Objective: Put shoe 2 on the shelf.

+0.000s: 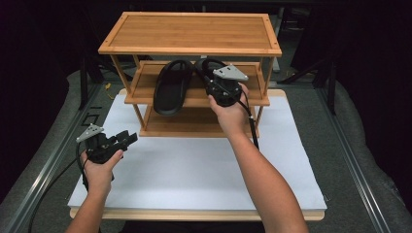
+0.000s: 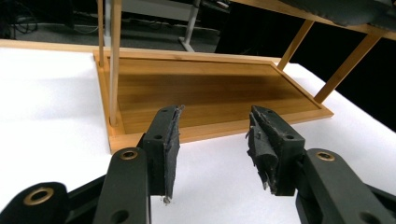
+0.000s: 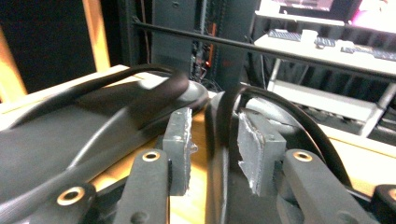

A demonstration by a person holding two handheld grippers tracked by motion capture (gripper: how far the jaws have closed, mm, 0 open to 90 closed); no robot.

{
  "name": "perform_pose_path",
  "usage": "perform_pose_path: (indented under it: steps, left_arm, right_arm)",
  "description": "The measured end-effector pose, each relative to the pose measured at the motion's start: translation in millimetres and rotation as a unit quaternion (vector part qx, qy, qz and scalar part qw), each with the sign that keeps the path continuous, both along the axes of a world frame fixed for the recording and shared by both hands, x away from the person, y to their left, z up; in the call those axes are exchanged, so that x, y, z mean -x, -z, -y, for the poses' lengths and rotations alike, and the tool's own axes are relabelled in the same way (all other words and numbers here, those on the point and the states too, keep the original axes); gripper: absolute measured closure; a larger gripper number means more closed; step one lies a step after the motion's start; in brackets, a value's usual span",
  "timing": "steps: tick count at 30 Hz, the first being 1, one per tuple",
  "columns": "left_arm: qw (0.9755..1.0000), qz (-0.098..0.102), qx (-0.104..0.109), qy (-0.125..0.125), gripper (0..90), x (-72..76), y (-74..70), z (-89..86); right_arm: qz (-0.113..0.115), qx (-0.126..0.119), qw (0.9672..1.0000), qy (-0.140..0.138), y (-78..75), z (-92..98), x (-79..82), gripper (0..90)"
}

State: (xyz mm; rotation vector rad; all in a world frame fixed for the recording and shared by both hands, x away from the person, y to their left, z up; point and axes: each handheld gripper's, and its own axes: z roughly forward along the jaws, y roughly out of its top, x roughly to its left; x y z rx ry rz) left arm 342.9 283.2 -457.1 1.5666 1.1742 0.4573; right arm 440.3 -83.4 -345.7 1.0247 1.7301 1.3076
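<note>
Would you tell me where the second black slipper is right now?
In the high view, the second slipper sits on the rack's middle shelf, right of the first slipper, at the right gripper.

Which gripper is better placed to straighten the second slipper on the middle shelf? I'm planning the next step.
Probably the right gripper: it is at the middle shelf, its open jaws straddling the right slipper's edge. The left gripper hangs open over the white board, away from both slippers.
</note>
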Motion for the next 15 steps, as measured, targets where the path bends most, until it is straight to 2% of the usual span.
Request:
perform_pose_path:
  steps: [5, 8, 10, 12, 15]
  left_arm:
    - [0.9998, 0.011, -0.013, -0.007, 48.6, -1.7, -7.9, 8.4]
    - [0.9996, 0.022, -0.012, -0.012, 47.9, -6.1, -17.4, 12.7]
    - [0.9993, 0.032, -0.012, -0.013, 49.0, -10.5, -26.3, 16.0]
    - [0.9991, 0.038, -0.014, -0.007, 51.4, -16.0, -34.5, 19.7]
    - [0.9991, 0.040, -0.012, -0.009, 50.1, -23.1, -44.9, 24.4]
  right_arm:
    - [0.024, 0.005, 0.9995, -0.017, -5.6, 12.6, 25.4, 61.6]
    - [0.029, 0.009, 0.9994, -0.018, -9.4, 23.5, 35.4, 59.0]
    - [0.025, 0.014, 0.9994, -0.018, -11.0, 32.0, 38.9, 56.4]
    - [0.008, 0.017, 0.9997, -0.012, -11.0, 45.3, 41.0, 52.5]
    - [0.003, 0.001, 1.0000, 0.001, -6.7, 59.9, 44.9, 47.8]
